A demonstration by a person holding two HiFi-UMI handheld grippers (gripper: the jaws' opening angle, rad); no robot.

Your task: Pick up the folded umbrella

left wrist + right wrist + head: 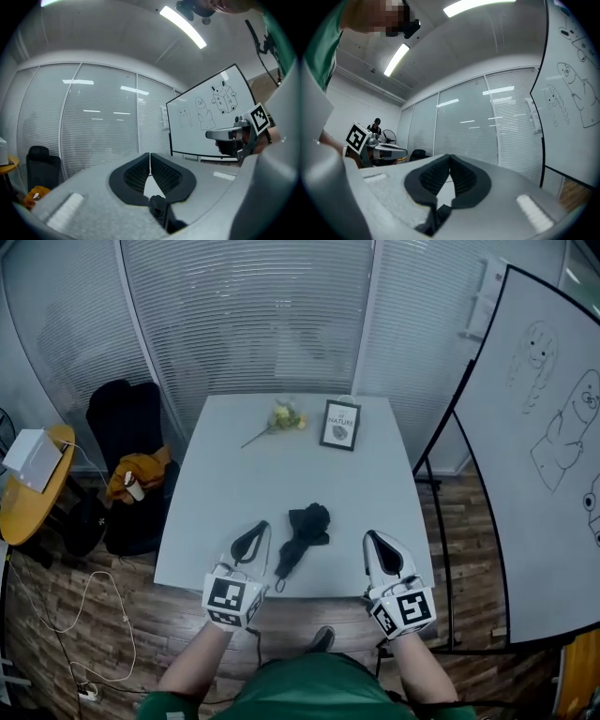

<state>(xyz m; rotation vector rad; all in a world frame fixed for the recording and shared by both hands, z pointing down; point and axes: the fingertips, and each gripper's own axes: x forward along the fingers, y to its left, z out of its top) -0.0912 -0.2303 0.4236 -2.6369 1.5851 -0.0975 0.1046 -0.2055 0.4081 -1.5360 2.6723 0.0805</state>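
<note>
At the left edge of the head view a round yellow side table (pixel 49 498) carries a white box (pixel 33 458), standing on a floor of dark wood planks (pixel 42 615) where a thin white cable (pixel 86 610) loops. Just right of it a black chair (pixel 127 427) holds a crumpled orange cloth (pixel 141 470). Behind, across the upper frame, runs a glass wall with closed white slat blinds (pixel 253 315).

The smooth pale grey table (pixel 234 484) fills the centre. Near its far edge lie a yellow flower on a stem (pixel 281 418) and, to its right, a small dark-framed picture (pixel 339 424).

Lower centre, near the table's front edge, the left gripper (pixel 262 526) has its ribbed black pads pressed together with nothing between them. Just to its right lies the folded umbrella (pixel 302 535), black, soft and bunched at its far end, narrowing to a strap loop toward the near edge.

Further right, the right gripper (pixel 369 536) is likewise closed and empty, its pad tips meeting.

A tilted whiteboard (pixel 553 446) with line drawings of cartoon figures fills the right side.
</note>
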